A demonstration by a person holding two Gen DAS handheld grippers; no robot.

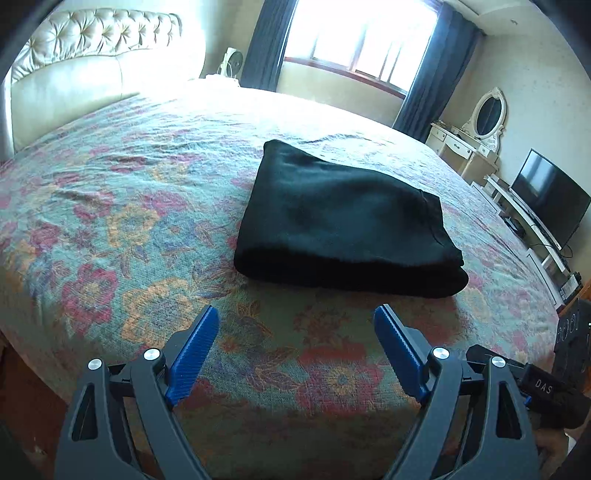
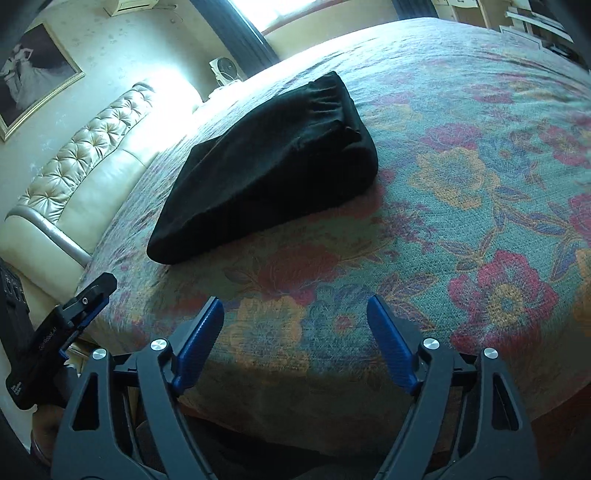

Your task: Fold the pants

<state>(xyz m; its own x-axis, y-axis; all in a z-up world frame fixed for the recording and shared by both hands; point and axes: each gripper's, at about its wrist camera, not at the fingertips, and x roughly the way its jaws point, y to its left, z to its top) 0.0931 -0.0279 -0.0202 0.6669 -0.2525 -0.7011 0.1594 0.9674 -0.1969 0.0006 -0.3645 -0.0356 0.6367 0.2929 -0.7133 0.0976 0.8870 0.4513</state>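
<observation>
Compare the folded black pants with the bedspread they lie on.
The pants are plain black; the bedspread is a floral pattern in teal, red and orange. The pants are a thick, folded bundle; the bedspread lies spread out in one layer. The pants cover a small patch; the bedspread covers the bed. Both are soft fabric.

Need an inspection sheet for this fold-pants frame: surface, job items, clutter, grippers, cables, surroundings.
Surface: bed with floral woven bedspread, lightly wrinkled.
Job's things: black fabric pants, folded into a compact rectangular stack, gathered waistband on top in the right wrist view; lying flat on the bedspread.
Clutter: nothing seen on the bedspread besides the pants.
Grippers: left hand-held gripper open, empty, short of the pants; right hand-held gripper open, empty, also apart from them.
Cables: dark cable hanging by the black flat television.
Surroundings: cream tufted leather headboard, bright window with dark blue curtains, white dressing table with oval mirror, framed picture.
</observation>
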